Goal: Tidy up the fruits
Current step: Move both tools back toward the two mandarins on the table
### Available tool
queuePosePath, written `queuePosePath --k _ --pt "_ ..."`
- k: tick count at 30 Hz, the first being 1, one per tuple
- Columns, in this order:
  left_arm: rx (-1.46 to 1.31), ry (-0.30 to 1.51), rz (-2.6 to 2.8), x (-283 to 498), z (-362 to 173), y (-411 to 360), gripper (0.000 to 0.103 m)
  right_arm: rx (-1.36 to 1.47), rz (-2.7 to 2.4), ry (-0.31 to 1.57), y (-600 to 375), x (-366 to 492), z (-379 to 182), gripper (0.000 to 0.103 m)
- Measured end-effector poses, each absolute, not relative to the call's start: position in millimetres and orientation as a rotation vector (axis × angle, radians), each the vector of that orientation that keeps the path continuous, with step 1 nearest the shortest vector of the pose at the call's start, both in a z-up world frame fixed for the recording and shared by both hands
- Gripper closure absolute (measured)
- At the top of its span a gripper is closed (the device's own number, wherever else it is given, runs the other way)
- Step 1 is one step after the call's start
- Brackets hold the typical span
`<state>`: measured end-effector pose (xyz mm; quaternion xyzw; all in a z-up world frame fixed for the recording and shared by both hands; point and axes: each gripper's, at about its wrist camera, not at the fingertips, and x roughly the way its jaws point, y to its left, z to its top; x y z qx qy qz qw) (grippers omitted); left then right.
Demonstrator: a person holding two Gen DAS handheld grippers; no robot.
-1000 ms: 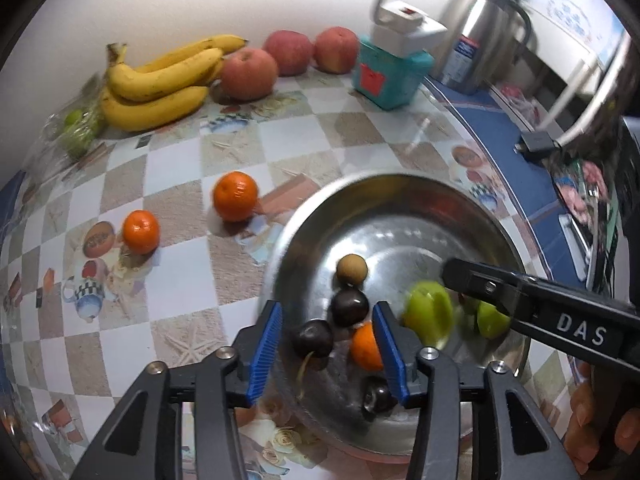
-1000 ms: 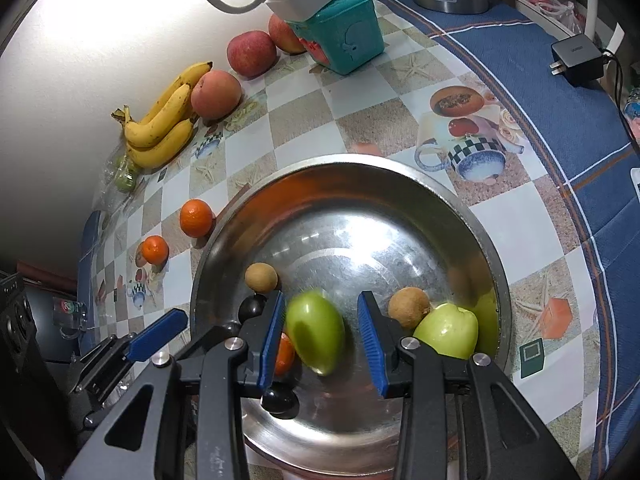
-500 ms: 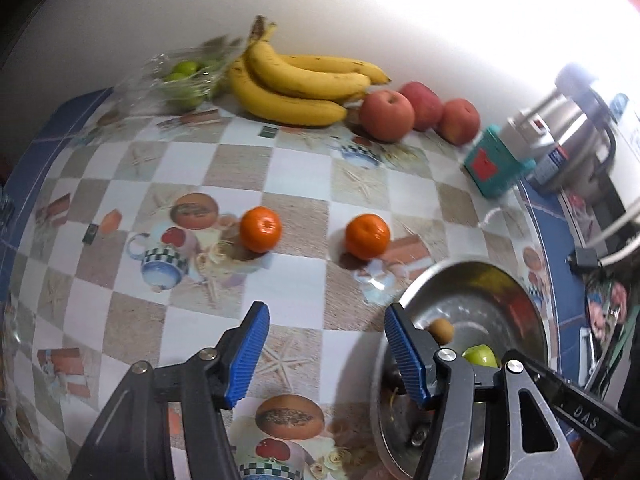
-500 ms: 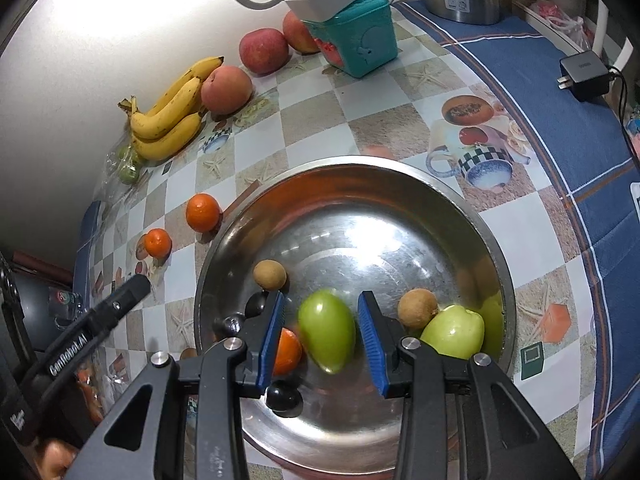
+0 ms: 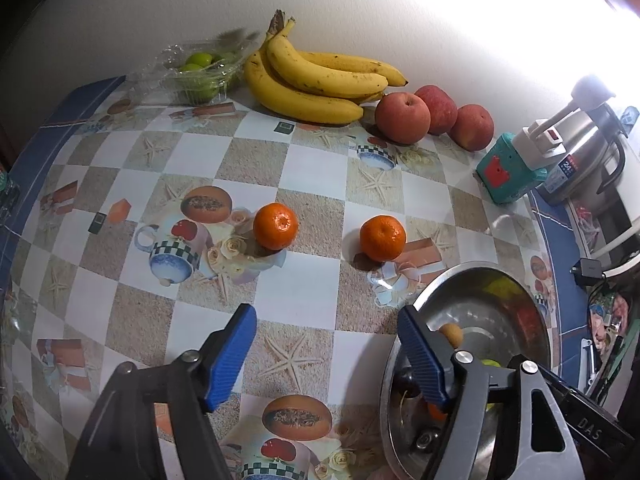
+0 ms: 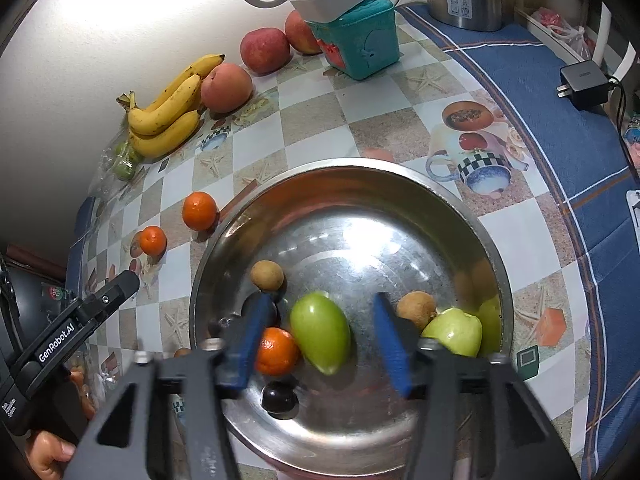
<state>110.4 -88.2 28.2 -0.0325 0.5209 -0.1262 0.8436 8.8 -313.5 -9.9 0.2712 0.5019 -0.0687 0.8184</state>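
My right gripper (image 6: pixel 320 304) hangs over the steel bowl (image 6: pixel 348 164), and its jaws are opening. A green oval fruit (image 6: pixel 324 340) lies on the bowl's floor between the pads, with a gap on each side. Around it lie a tangerine (image 6: pixel 276 350), a dark plum (image 6: pixel 280 398), two brown longans (image 6: pixel 267 276) and a green apple (image 6: pixel 454 330). My left gripper (image 5: pixel 328 360) is over the tablecloth just left of the bowl (image 5: pixel 480 270), its jaws opening with nothing between them. Two tangerines (image 5: pixel 276 226) (image 5: pixel 382 238) sit on the cloth beyond it.
Bananas (image 5: pixel 316 84), three red apples (image 5: pixel 402 118) and a plastic tray of limes (image 5: pixel 200 72) line the back wall. A teal box (image 5: pixel 508 172) with a power strip on top and a steel kettle (image 5: pixel 580 156) stand at the back right. A charger (image 6: pixel 586 82) lies on the blue border.
The right jaws have parted from the green fruit, which now rests in the bowl. The left gripper swung left out of the bowl to above the cloth and widened.
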Motion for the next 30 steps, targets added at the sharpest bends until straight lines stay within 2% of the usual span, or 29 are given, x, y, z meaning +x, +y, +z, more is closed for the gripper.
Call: queuePosePath --k 2,3,4,5,9,12,20,23,30 --pt "-0.063 1.099 -0.256 110 27 -88 0.015 0.573 -0.145 1.065 -313 9 -9 0.037" --pt "-0.062 1.099 -0.245 111 26 -87 0.005 0.570 -0.147 1.063 -313 9 -9 0.032" --pt "-0.066 1.100 -0.235 111 24 -86 0.000 0.567 -0.151 1.061 -313 9 -9 0.027" --pt "-0.070 1.100 -0.233 111 24 -85 0.000 0.563 -0.155 1.057 -313 9 -9 0.022" --pt "-0.089 1.107 -0.210 112 20 -81 0.000 0.551 -0.156 1.056 -313 9 -10 0.020" --pt "-0.091 1.111 -0.199 113 19 -79 0.000 0.542 -0.155 1.057 -311 10 -10 0.014" --pt "-0.101 1.110 -0.162 114 17 -74 0.000 0.535 -0.138 1.050 -308 11 -11 0.013" --pt "-0.108 1.111 -0.148 115 16 -71 0.000 0.537 -0.136 1.046 -307 11 -11 0.002" --pt "-0.105 1.105 -0.132 116 16 -69 0.000 0.532 -0.152 1.052 -307 11 -13 0.001"
